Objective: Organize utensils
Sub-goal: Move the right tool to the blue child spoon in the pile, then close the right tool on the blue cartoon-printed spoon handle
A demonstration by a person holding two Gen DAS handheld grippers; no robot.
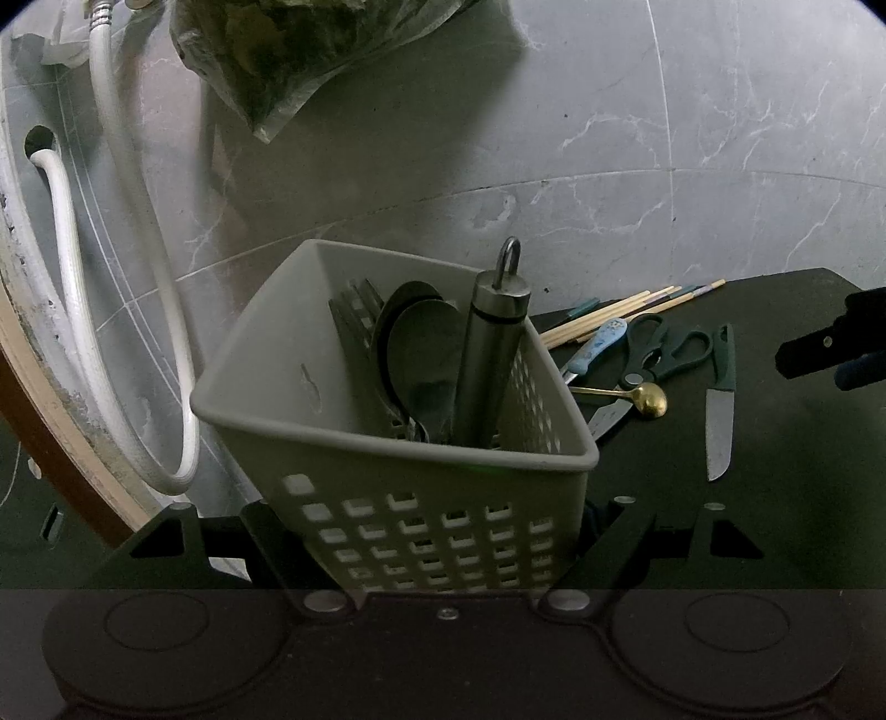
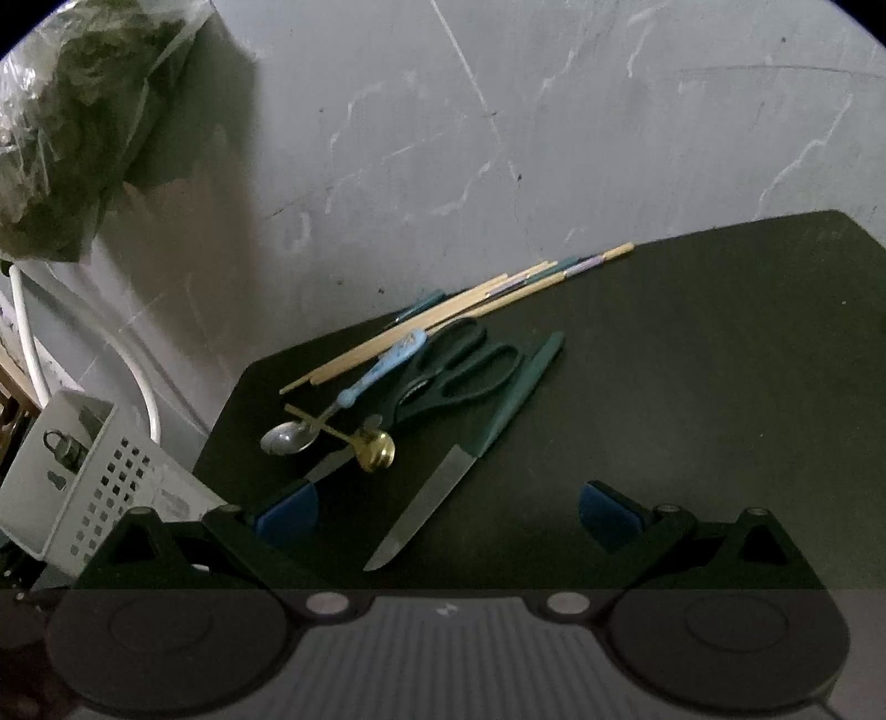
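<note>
My left gripper (image 1: 437,531) is shut on the grey perforated utensil basket (image 1: 310,387), which holds forks, spoons (image 1: 426,354) and a steel tool with a ring (image 1: 493,354). The basket also shows in the right wrist view (image 2: 72,487). My right gripper (image 2: 446,512) is open and empty, low over the dark mat (image 2: 692,360), with the green-handled knife (image 2: 443,482) lying between its blue pads (image 2: 288,512). On the mat lie chopsticks (image 2: 443,315), scissors (image 2: 454,376), a blue-handled spoon (image 2: 343,399) and a gold spoon (image 2: 371,448). The right gripper shows at the left wrist view's right edge (image 1: 830,349).
A grey marble wall (image 2: 554,138) stands behind the mat. A plastic bag of greens (image 1: 288,50) hangs at the upper left. White hoses (image 1: 122,249) run down the wall on the left, by a worn wooden edge (image 1: 50,421).
</note>
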